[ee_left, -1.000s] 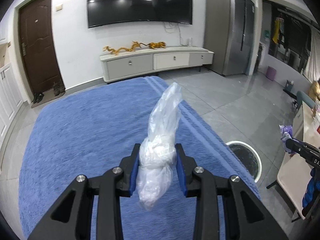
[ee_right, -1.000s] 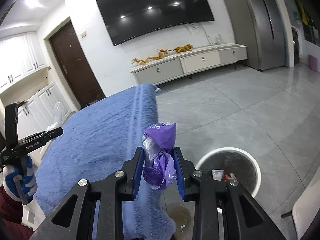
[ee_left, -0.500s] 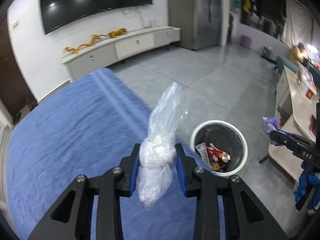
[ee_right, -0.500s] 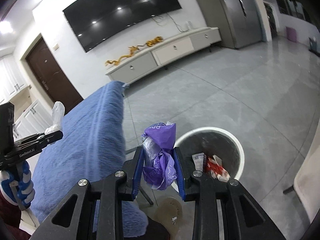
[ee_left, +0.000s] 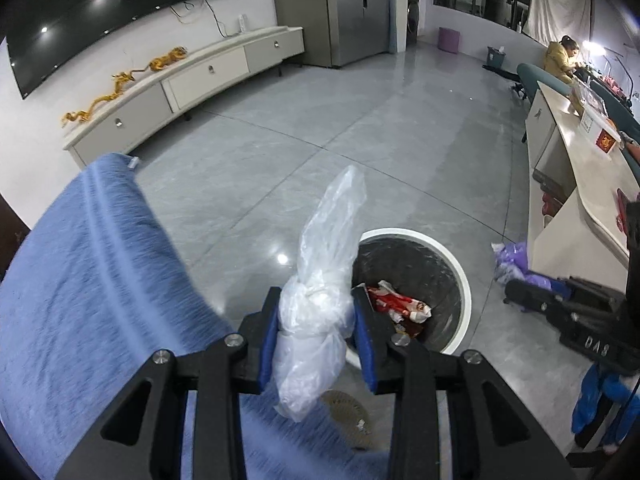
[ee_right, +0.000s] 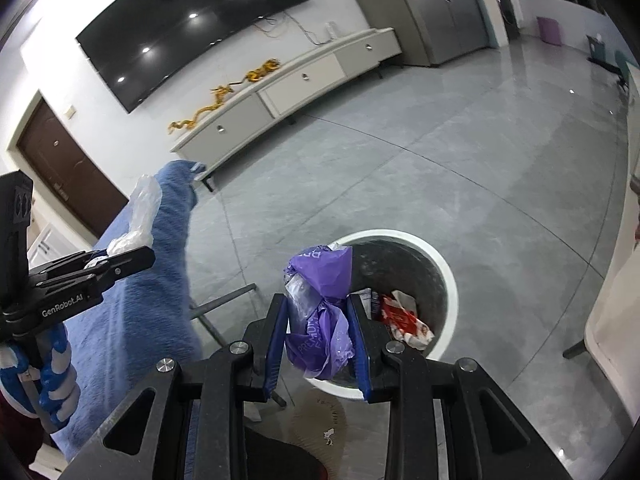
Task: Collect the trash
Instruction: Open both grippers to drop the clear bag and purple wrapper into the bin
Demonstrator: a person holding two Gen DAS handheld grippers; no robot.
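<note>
Right wrist: white-rimmed bin [ee_right: 448, 276] with red-and-white wrappers [ee_right: 406, 320] inside

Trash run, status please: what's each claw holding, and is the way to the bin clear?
Left gripper clamps knotted clear bag. Right gripper clamps purple wrapper. Bin below, open, nothing blocking.

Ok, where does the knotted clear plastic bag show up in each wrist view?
Left wrist: clear plastic bag at lower centre, clamped in the left hand-held gripper.
Right wrist: same bag at the left edge, over the blue cloth.
Shared landmark: the white-rimmed bin holding red wrappers.
</note>
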